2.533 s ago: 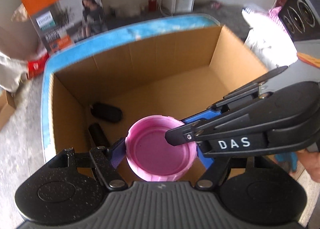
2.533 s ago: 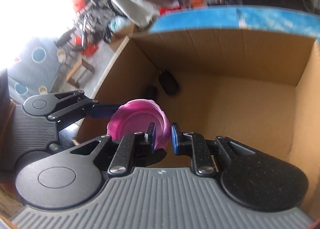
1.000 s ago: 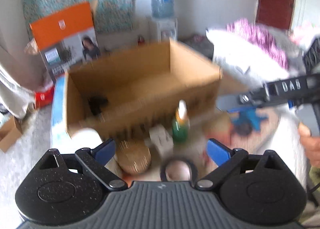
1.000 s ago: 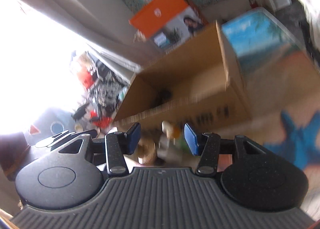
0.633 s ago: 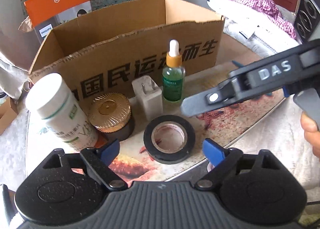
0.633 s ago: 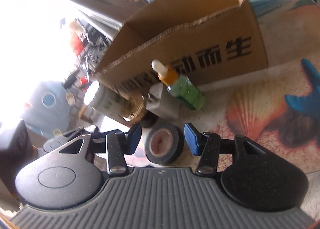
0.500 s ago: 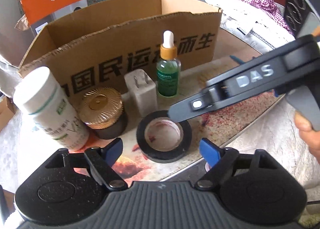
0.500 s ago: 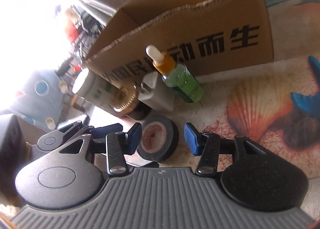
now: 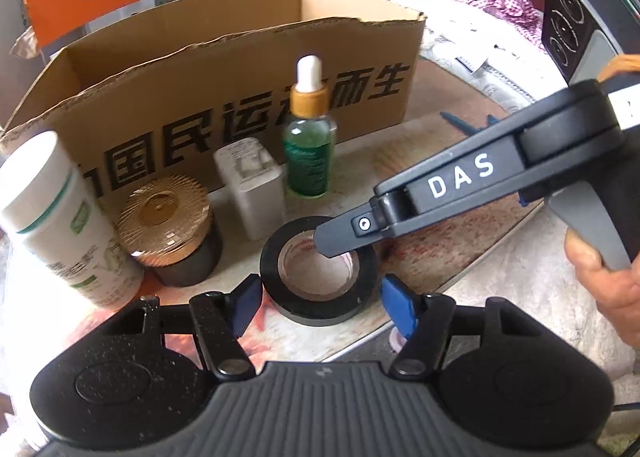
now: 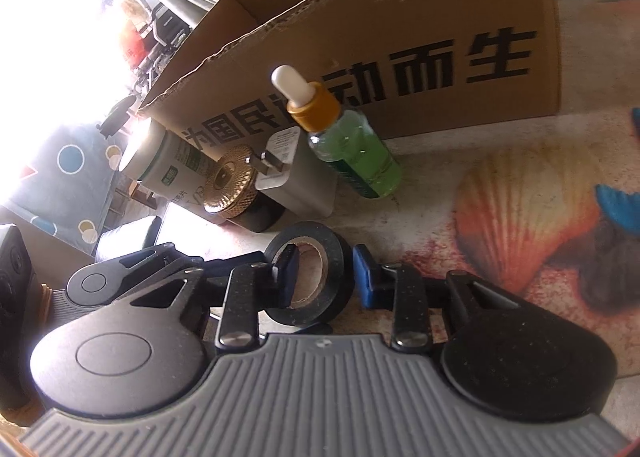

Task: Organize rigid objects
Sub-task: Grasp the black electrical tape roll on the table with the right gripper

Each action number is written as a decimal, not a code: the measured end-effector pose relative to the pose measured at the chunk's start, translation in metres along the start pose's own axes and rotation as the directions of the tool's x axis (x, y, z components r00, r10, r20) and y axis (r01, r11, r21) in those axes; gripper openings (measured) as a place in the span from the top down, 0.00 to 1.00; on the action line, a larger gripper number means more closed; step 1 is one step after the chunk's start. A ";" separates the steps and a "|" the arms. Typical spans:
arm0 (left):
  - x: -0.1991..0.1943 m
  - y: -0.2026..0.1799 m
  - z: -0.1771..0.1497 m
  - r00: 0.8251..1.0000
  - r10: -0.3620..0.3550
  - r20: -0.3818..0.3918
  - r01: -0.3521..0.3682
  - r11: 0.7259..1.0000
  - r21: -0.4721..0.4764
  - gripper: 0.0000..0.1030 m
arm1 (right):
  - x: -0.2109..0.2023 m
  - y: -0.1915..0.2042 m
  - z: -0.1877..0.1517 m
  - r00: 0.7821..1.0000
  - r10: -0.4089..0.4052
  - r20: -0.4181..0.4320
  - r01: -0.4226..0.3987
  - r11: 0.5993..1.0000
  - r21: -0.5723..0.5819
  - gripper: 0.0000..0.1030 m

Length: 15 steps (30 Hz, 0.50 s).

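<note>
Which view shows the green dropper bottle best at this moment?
The left wrist view: the green dropper bottle appears upright and whole in front of the cardboard box, nothing covering it. The right wrist view shows it whole too, but slanted by the lens.

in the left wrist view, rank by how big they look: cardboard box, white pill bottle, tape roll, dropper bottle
1. cardboard box
2. white pill bottle, though it stands nearer the camera
3. tape roll and dropper bottle look much alike, too close to rank.

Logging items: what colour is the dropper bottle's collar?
Gold, on the dropper bottle; right wrist view shows it best.
</note>
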State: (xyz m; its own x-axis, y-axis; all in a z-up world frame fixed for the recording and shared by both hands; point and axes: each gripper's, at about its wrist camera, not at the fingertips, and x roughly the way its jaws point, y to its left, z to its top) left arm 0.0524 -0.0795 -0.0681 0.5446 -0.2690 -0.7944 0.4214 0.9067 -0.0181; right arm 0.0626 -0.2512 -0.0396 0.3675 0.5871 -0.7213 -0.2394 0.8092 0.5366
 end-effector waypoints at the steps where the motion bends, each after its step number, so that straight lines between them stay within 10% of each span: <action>1: 0.001 -0.002 0.001 1.000 -0.010 0.003 0.010 1.000 0.003 0.36 | -0.003 -0.002 -0.001 1.000 -0.011 0.006 0.011 1.000 0.001 0.72; 15: 0.011 -0.017 0.008 1.000 0.009 -0.002 -0.009 0.998 0.058 0.35 | -0.007 -0.003 -0.002 0.998 -0.066 0.020 0.067 0.996 -0.062 0.71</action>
State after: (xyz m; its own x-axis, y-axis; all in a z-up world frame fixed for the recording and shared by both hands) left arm 0.0571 -0.1004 -0.0721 0.5471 -0.2604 -0.7955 0.4577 0.8888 0.0239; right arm 0.0588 -0.2578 -0.0367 0.4001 0.5322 -0.7461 -0.2694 0.8464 0.4593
